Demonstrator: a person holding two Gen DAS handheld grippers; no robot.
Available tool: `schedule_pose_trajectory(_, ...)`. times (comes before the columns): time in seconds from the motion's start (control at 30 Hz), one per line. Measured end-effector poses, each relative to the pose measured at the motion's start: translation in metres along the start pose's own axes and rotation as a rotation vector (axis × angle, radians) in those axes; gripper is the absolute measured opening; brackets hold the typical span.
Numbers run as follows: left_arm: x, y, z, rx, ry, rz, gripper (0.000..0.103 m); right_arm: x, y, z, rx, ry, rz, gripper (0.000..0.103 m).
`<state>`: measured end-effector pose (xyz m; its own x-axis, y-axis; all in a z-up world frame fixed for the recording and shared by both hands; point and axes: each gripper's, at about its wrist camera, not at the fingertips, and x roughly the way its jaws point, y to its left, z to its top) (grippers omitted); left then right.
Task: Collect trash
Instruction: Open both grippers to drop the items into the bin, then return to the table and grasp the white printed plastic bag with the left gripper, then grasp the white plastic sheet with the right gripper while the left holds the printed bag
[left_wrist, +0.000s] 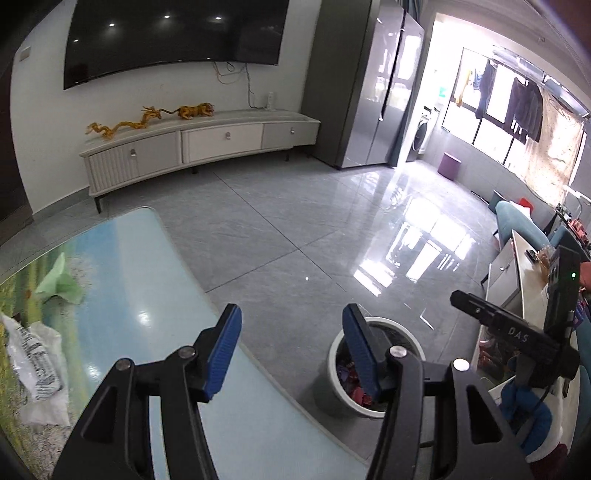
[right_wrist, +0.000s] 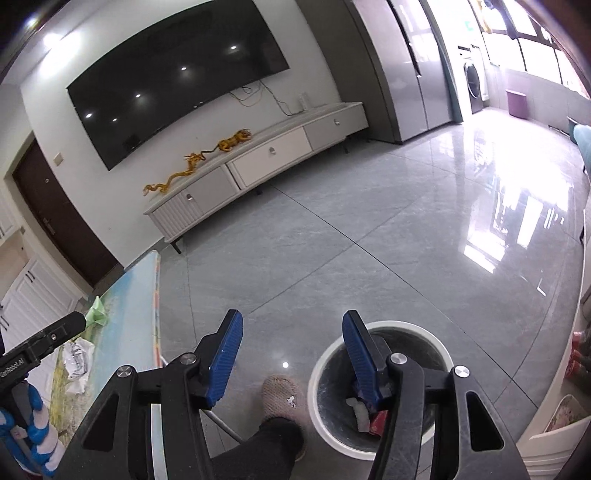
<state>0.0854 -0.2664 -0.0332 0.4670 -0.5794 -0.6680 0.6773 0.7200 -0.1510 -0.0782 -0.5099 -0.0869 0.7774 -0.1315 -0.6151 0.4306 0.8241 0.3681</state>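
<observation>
Left wrist view: the left gripper (left_wrist: 291, 350) hangs spread and empty — green tissue (left_wrist: 61, 282) and white wrapper (left_wrist: 35, 363) lie on the table (left_wrist: 155, 295) to its left, the bin (left_wrist: 373, 369) right.

Right wrist view: the right gripper (right_wrist: 291, 350) is spread, empty — the bin (right_wrist: 380, 387) sits just below its right finger.

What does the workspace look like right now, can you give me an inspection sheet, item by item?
Surface: table with a landscape-print glossy top.
Job's things: green crumpled paper and white plastic bag lie on the table; trash bin stands on the floor beside it, already holding wrappers.
Clutter: nothing seen beyond the trash.
Grippers: left claw open, empty; right claw open, empty, above the bin's edge.
Cables: loose wires hang below the TV.
Surroundings: TV cabinet, fridge, slippered foot.
</observation>
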Motion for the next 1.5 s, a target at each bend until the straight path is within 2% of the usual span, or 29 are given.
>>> schedule_pose_trajectory(0.23,-0.064,0.094,-0.027,-0.110,-0.062,0.128,0.054,-0.001,0.095,0.013,-0.159,-0.012,0.130,0.055)
schedule_pose_trajectory(0.4,-0.099,0.165,-0.045,-0.205,-0.087,0.235,0.054,0.015,0.162,0.015,-0.256,0.013,0.236,0.055)
schedule_pose_trajectory(0.5,-0.108,0.201,-0.057,-0.257,-0.086,0.301,0.053,0.030,0.196,0.013,-0.304,0.034,0.292,0.055)
schedule_pose_trajectory(0.63,-0.099,0.236,-0.068,-0.315,-0.048,0.333,0.052,0.051,0.236,0.005,-0.357,0.075,0.358,0.055)
schedule_pose_trajectory(0.77,-0.077,0.264,-0.079,-0.362,0.010,0.339,0.049,0.083,0.271,-0.008,-0.393,0.143,0.413,0.054)
schedule_pose_trajectory(0.97,-0.043,0.283,-0.081,-0.376,0.065,0.323,0.047,0.121,0.301,-0.031,-0.436,0.225,0.443,0.053)
schedule_pose_trajectory(1.03,-0.034,0.286,-0.080,-0.379,0.081,0.307,0.036,0.134,0.312,-0.038,-0.450,0.250,0.449,0.053)
schedule_pose_trajectory(1.1,-0.028,0.290,-0.080,-0.391,0.088,0.284,0.016,0.145,0.318,-0.043,-0.464,0.272,0.455,0.053)
schedule_pose_trajectory(1.2,-0.029,0.295,-0.082,-0.402,0.063,0.253,0.009,0.164,0.330,-0.053,-0.479,0.316,0.475,0.053)
schedule_pose_trajectory(1.37,-0.052,0.302,-0.085,-0.430,-0.013,0.235,0.007,0.192,0.348,-0.070,-0.501,0.390,0.507,0.053)
schedule_pose_trajectory(1.5,-0.079,0.309,-0.086,-0.455,-0.081,0.253,0.007,0.207,0.365,-0.088,-0.542,0.439,0.526,0.053)
